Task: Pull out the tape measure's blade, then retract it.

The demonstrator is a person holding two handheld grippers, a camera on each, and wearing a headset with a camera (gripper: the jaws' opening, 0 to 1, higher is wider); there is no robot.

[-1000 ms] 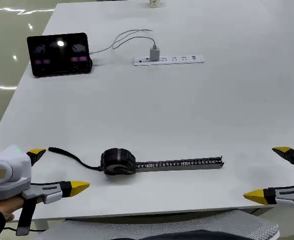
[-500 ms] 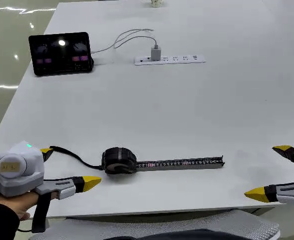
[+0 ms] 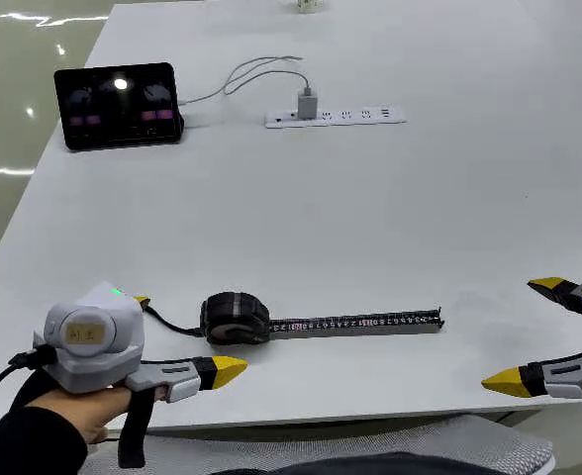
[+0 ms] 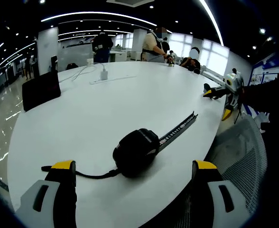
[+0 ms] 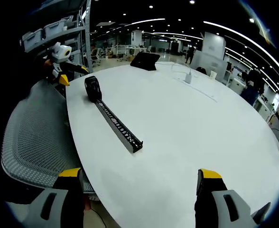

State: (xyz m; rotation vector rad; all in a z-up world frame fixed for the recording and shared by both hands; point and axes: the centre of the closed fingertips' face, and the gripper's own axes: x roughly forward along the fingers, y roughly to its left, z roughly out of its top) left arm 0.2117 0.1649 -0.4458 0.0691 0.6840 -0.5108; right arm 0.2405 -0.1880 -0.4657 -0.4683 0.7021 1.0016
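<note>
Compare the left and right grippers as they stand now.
The left gripper faces the tape measure's case; the right gripper faces the blade's tip. The left gripper is close to the case; the right gripper hangs farther from the tip. Both are open and hold nothing.

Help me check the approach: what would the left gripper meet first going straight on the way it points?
Most likely the tape measure's black case, which sits centred between the left gripper's open jaws; the extended blade runs on beyond it.

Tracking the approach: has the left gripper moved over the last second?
Yes. The left gripper has moved right toward the tape measure, which stayed put.
</note>
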